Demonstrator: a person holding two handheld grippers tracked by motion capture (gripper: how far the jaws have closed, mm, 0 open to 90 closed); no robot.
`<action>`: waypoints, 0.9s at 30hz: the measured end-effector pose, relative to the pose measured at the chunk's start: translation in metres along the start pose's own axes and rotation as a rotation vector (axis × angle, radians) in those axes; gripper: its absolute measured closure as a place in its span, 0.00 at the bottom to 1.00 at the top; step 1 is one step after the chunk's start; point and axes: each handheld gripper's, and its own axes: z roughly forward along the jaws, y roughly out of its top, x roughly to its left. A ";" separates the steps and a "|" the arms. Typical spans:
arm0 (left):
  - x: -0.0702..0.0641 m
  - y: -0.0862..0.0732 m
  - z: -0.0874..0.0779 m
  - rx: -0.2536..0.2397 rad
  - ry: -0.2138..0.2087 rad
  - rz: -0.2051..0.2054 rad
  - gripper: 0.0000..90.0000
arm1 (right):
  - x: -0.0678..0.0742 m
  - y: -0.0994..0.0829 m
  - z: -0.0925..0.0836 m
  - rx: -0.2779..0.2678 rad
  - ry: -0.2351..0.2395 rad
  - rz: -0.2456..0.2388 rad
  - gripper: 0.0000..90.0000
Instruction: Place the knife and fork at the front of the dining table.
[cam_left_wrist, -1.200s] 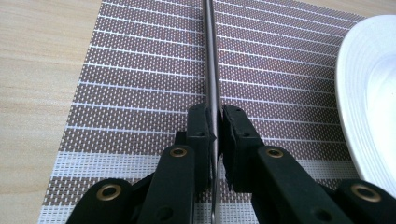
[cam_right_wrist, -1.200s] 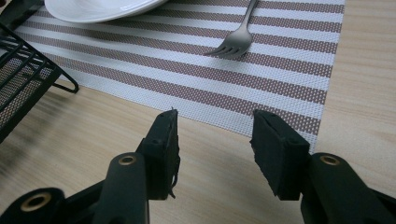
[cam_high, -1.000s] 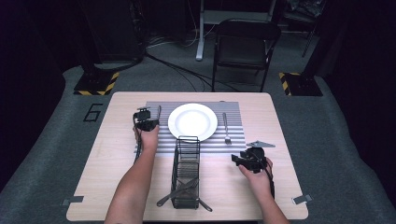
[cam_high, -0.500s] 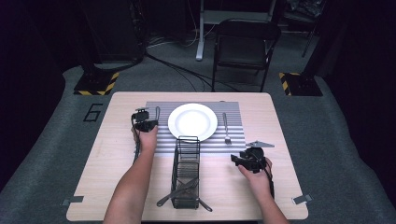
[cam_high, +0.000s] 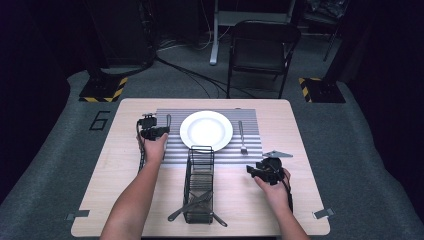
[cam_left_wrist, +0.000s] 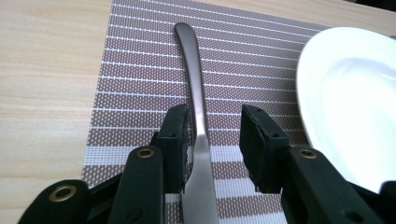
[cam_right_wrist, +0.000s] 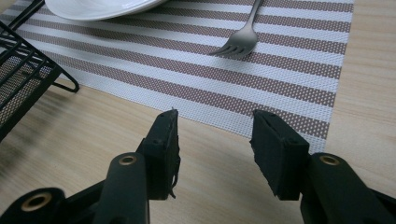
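Steel knife (cam_left_wrist: 196, 107) lies flat on the striped placemat (cam_high: 170, 150), on the mat's left strip, just beside the white plate (cam_high: 206, 130) and toward the far-left part of the tabletop (cam_high: 280, 210). Handle points away from the person; blade end runs back between the jaws of the left gripper (cam_left_wrist: 215, 140).

Left gripper's jaws have just been opening — the knife sits between them, one pad (cam_left_wrist: 175, 135) still at or against the blade's edge, the other pad clear with mat showing in the gap. Reads as a release, knife set down.

Right gripper (cam_right_wrist: 217, 144) hovers over bare wood near the mat's right front corner, jaws parted, nothing between them. Fork (cam_high: 241, 136) lies on the mat's right strip, well ahead of it.

Risks from here:
- Near pad may drag the blade when the left hand lifts or backs off — knife skews, or slides toward the plate rim.
- A lift with a sideways lean could tip the knife onto its edge.
- Left forearm withdrawing passes beside the wire caddy (cam_high: 200, 185) at mid-front of the tabletop; a brush could shift it and the cutlery (cam_high: 192, 204) lying through its base.
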 end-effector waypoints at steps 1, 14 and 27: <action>-0.001 0.000 -0.002 0.000 0.002 0.004 0.68 | 0.000 0.000 0.000 0.000 -0.002 -0.005 0.57; -0.002 -0.007 -0.026 0.014 -0.018 0.114 0.63 | 0.004 0.002 -0.003 -0.020 -0.004 -0.009 0.57; 0.004 -0.015 -0.059 -0.006 -0.074 0.184 0.60 | 0.001 0.001 -0.007 -0.026 -0.015 -0.003 0.56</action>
